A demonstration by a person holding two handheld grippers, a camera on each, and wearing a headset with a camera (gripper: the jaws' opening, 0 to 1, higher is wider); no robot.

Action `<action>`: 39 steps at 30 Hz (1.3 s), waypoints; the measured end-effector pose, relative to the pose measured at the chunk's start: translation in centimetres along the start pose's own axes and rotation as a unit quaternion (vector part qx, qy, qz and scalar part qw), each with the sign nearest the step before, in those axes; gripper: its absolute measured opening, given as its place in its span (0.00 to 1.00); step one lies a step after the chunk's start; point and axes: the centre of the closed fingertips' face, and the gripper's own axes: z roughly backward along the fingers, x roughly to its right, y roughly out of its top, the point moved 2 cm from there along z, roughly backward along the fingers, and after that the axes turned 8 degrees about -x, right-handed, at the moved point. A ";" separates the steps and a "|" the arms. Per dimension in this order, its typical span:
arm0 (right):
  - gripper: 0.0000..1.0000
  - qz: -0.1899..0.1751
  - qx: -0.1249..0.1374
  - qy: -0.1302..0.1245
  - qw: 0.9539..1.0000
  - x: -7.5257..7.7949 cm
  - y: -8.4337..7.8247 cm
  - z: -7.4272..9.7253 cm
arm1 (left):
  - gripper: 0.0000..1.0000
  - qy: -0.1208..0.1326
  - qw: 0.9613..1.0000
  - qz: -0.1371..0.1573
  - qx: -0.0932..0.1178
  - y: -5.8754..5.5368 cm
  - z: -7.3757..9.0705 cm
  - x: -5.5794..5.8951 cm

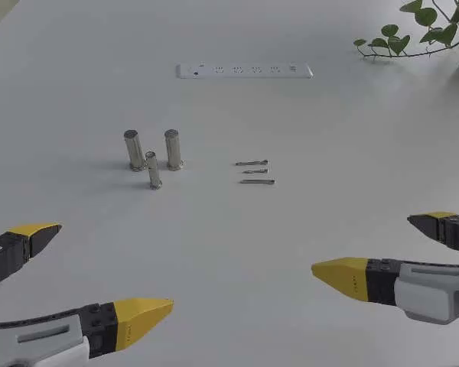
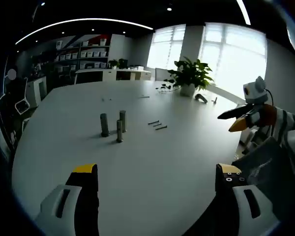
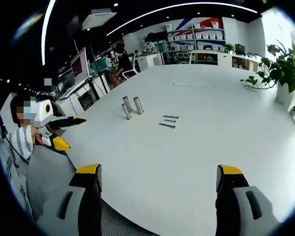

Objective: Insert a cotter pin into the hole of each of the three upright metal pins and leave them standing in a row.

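Pins of silver metal [image 1: 153, 170], three flanged cylinders, stand upright on the white desk [image 1: 229, 245] in a close triangle: two behind, one in front between them. Small metal cotter pins [image 1: 255, 171], also three, lie flat and parallel near their right side, apart from them; none is inserted. Left tongs [image 1: 116, 265] and right tongs [image 1: 361, 243] hover over the near desk, both spread wide, holding nothing. White power strip [image 1: 245, 71] lies farther back.

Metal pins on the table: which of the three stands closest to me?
The front metal pin, set between and ahead of the left rear pin and right rear pin, which stand side by side farther back; it also looks slimmer.
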 end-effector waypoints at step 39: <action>0.94 -0.011 -0.001 0.002 1.000 0.2 -0.2 -0.1 | 0.99 -0.013 0.999 0.017 -0.034 -1.2 -0.3 0.5</action>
